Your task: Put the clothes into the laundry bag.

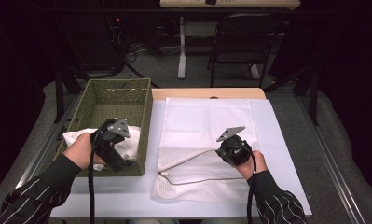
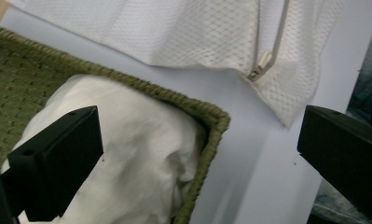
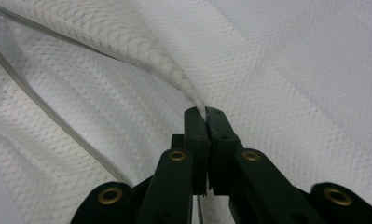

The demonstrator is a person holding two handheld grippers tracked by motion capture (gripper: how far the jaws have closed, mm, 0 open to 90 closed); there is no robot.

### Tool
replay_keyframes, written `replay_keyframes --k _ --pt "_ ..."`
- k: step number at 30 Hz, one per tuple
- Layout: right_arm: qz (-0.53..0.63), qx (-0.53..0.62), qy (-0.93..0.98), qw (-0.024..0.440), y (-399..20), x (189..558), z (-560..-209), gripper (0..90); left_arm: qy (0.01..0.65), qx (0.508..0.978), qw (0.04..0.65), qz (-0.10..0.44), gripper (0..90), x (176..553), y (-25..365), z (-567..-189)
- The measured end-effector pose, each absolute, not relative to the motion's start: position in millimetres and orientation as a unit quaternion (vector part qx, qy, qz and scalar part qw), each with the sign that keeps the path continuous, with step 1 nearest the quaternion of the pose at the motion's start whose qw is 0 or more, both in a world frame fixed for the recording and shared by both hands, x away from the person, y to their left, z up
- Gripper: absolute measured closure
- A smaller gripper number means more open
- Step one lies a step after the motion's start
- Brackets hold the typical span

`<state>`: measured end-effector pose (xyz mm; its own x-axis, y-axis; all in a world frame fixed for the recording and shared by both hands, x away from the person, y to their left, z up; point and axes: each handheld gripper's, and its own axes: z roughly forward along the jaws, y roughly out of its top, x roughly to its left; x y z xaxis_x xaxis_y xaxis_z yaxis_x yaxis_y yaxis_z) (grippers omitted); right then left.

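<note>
Pinching the upper layer of a white mesh bag (image 3: pixel 277 84), the right gripper (image 3: pixel 205 112) has its jaws pressed together on the fabric and lifts that edge off the layer beneath. The bag lies flat on the table (image 1: pixel 281 140), its zipper (image 2: pixel 260 65) at the near corner. The left gripper (image 1: pixel 120 156) hangs with jaws spread wide, holding nothing, above a white cloth (image 2: pixel 127 154) bunched in the near corner of a green basket (image 1: pixel 118 95) just left of the bag.
</note>
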<state>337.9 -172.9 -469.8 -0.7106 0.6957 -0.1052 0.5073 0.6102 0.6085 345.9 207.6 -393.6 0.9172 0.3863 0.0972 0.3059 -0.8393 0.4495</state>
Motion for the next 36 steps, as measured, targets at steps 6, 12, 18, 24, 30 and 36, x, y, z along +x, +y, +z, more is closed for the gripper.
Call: replay_keyframes --k 6,12,18,24,30,36 --pt "0.279 0.342 0.882 0.167 -172.9 338.2 -470.4 88.6 0.193 0.953 0.212 0.099 0.0 358.6 224.5 -391.3" --pt "0.28 0.341 0.882 0.168 -173.2 338.5 -470.2 88.6 0.206 0.951 0.208 0.102 0.0 372.1 242.0 -389.6" --pt "0.279 0.341 0.882 0.168 -173.3 338.5 -470.1 88.6 0.216 0.951 0.199 0.101 0.0 382.1 255.5 -389.6" --pt "0.279 0.341 0.882 0.167 -173.4 338.7 -470.2 88.6 0.225 0.953 0.18 0.097 0.0 390.9 265.5 -396.5" --pt "0.278 0.343 0.882 0.165 -173.2 338.7 -470.5 88.6 0.235 0.954 0.166 0.084 0.0 398.7 272.0 -404.7" --pt "0.277 0.342 0.883 0.165 -173.0 338.8 -470.5 88.7 0.236 0.957 0.155 0.072 0.0 405.5 273.8 -414.2"
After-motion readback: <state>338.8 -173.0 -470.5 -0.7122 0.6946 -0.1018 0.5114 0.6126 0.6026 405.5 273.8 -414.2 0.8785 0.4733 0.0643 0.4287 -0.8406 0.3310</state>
